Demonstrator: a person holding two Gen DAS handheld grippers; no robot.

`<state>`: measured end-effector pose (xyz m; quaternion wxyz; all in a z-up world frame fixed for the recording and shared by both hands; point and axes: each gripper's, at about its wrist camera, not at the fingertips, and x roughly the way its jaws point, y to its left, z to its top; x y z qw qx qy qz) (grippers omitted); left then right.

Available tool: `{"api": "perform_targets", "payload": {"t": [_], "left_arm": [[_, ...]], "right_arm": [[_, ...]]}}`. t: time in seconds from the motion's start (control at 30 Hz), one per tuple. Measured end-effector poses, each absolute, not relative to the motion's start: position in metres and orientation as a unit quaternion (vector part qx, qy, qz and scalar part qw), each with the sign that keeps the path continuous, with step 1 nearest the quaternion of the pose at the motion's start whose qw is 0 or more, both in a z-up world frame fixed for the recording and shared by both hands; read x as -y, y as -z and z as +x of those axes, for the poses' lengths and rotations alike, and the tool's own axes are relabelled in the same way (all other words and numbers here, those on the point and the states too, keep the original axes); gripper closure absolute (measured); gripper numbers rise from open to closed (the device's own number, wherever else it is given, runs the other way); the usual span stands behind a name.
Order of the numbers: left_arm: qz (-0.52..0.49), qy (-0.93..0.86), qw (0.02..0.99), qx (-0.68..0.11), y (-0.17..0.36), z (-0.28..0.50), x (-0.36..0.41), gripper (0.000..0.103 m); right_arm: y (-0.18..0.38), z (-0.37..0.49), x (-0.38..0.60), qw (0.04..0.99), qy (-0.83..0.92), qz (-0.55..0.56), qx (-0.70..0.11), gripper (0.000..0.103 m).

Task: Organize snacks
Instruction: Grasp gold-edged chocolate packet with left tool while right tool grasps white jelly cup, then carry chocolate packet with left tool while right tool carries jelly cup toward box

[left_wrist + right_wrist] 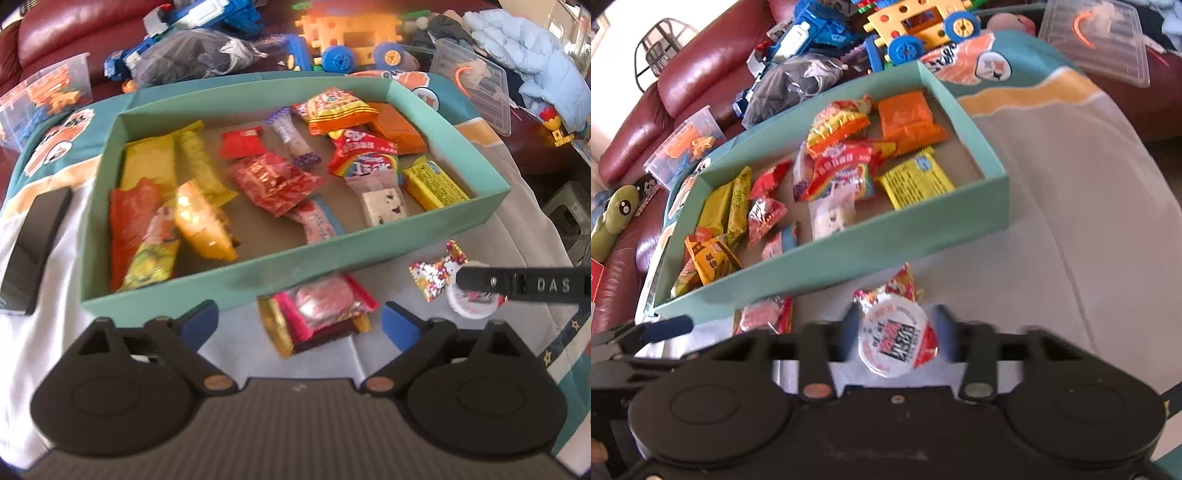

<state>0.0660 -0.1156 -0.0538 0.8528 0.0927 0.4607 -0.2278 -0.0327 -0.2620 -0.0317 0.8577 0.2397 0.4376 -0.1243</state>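
Observation:
A shallow teal box [295, 262] on a cloth-covered table holds several snack packets. Just in front of its near wall lies a pink-and-red packet [321, 314] on a gold one, between the wide-apart fingers of my left gripper [299, 321], which stands open and does not touch it. In the right wrist view my right gripper [897, 332] is shut on a small white round jelly cup [897, 339]. A shiny red-and-silver candy wrapper [897, 284] lies just beyond the cup. The left wrist view shows the cup [469, 306] under a right finger [517, 284].
A black flat device [37, 251] lies left of the box. Behind the box are toy vehicles [351, 40], a dark plastic bag [192, 55], clear plastic bins [476, 85] and a red sofa [694, 74]. The table edge drops off at the right [1145, 221].

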Motion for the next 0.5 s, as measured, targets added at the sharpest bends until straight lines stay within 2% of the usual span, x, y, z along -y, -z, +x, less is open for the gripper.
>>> {"api": "perform_targets", "payload": {"t": [0.03, 0.13, 0.17, 0.2, 0.27, 0.5], "left_arm": [[0.094, 0.231, 0.852, -0.460, 0.056, 0.067, 0.120, 0.013], [0.095, 0.238, 0.846, -0.467, 0.064, 0.071, 0.131, 0.022], [0.093, 0.243, 0.841, -0.475, 0.068, 0.073, 0.133, 0.036], [0.090, 0.251, 0.832, -0.486, 0.071, 0.073, 0.136, 0.042], [0.102, 0.264, 0.830, -0.481, 0.071, 0.066, 0.140, 0.045], [0.124, 0.345, 0.790, -0.492, 0.069, 0.042, 0.159, 0.045]], "right_arm": [[0.033, -0.036, 0.263, 0.858, 0.123, 0.245, -0.434, 0.077], [0.035, -0.040, 0.262, 0.859, 0.118, 0.253, -0.428, 0.077], [0.035, -0.043, 0.263, 0.860, 0.115, 0.257, -0.427, 0.077], [0.036, -0.045, 0.264, 0.859, 0.115, 0.260, -0.425, 0.077], [0.035, -0.047, 0.269, 0.860, 0.117, 0.264, -0.422, 0.077], [0.039, -0.056, 0.287, 0.854, 0.137, 0.277, -0.419, 0.077]]}}
